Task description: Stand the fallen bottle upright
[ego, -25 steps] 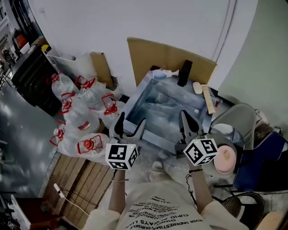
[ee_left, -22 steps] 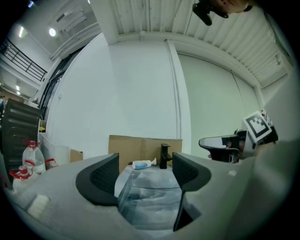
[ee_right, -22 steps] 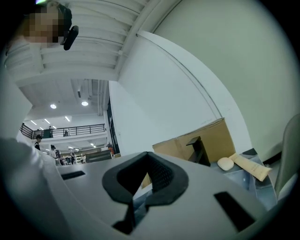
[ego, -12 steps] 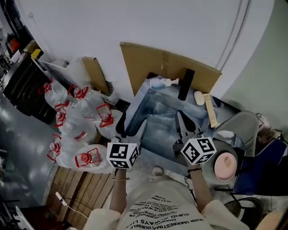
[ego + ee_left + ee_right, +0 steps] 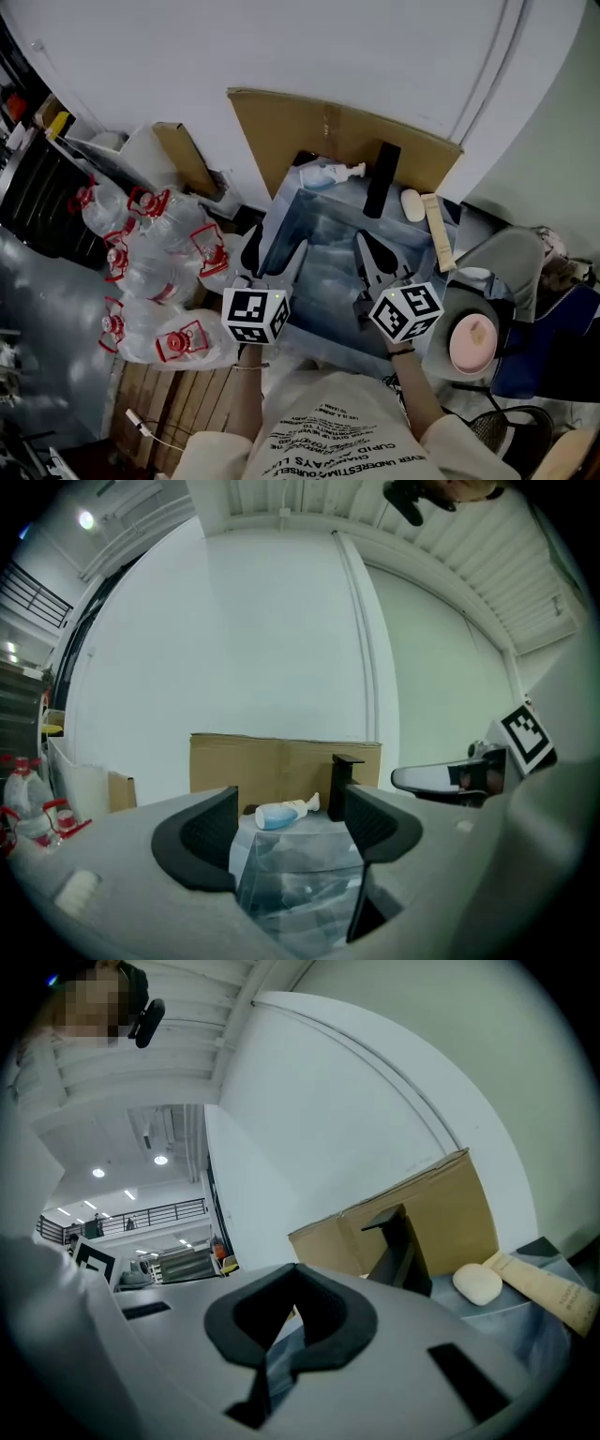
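A white pump bottle with blue liquid (image 5: 323, 175) lies on its side on the back ledge of a steel sink (image 5: 274, 221), which is lined with clear plastic. In the left gripper view the bottle (image 5: 281, 811) shows far off, between the jaws. My left gripper (image 5: 275, 240) is open and holds nothing, hovering over the sink's front left edge. My right gripper (image 5: 367, 246) is over the sink's front right, its pads closed together with nothing in them (image 5: 291, 1321). Both grippers are well short of the bottle.
A black faucet (image 5: 380, 178) stands right of the bottle, with a white soap bar (image 5: 412, 203) and a wooden brush (image 5: 436, 230) beyond it. A cardboard sheet (image 5: 347, 131) leans on the wall behind. Water jugs with red caps (image 5: 159, 253) crowd the left floor; a pink bowl (image 5: 472, 342) sits right.
Both grippers have moved forward, from in front of the sink to over its front edge. The bottle still lies where it was.
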### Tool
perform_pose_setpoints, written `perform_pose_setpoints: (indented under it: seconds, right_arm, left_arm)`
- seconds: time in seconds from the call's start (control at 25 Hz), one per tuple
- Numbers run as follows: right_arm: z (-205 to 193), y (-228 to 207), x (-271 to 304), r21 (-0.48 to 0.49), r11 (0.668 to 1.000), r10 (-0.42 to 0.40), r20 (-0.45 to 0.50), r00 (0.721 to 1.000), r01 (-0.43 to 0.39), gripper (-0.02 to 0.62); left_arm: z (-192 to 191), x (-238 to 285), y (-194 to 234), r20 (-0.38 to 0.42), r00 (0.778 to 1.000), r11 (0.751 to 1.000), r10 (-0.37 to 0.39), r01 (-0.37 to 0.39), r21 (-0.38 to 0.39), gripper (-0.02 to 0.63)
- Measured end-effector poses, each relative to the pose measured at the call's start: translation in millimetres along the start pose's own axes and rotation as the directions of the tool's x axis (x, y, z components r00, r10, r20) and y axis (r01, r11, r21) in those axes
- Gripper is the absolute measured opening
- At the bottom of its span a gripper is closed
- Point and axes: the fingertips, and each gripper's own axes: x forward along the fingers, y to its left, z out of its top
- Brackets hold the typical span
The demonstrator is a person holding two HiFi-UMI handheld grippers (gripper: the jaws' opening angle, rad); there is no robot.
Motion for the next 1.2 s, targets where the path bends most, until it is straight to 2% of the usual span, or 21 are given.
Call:
perform_pose_setpoints:
  seconds: [0.44,0.72,0.84,0.92,1.04,1.2]
  right_arm:
    - [-7,-21,16,0.023,0.999,-0.049,-0.013,0.999,0.049,0.005]
    - [-16,-25,36,0.057,0.993,-0.099,-0.018,0.995,0.1,0.005]
    - [-22,-25,47,0.064,0.991,-0.115,-0.029,0.993,0.116,0.005]
    - [-26,-23,53,0.075,0.99,-0.121,-0.032,0.992,0.123,0.005]
    - [-31,-21,60,0.079,0.986,-0.144,-0.033,0.989,0.146,0.005]
    - [-38,-20,65,0.079,0.981,-0.174,-0.041,0.984,0.177,0.005]
  left_arm:
    - [-4,65,-5,-0.086,0.988,0.986,-0.125,0.133,0.096,0.341]
    - [-13,112,0,-0.156,0.958,0.955,-0.239,0.261,0.141,0.341]
    - [-17,135,1,-0.197,0.935,0.929,-0.295,0.329,0.171,0.341]
    - [-20,150,1,-0.232,0.914,0.903,-0.332,0.379,0.202,0.341]
    - [-27,169,1,-0.293,0.878,0.857,-0.379,0.452,0.247,0.341]
    - [-39,189,-2,-0.378,0.82,0.795,-0.43,0.542,0.27,0.341]
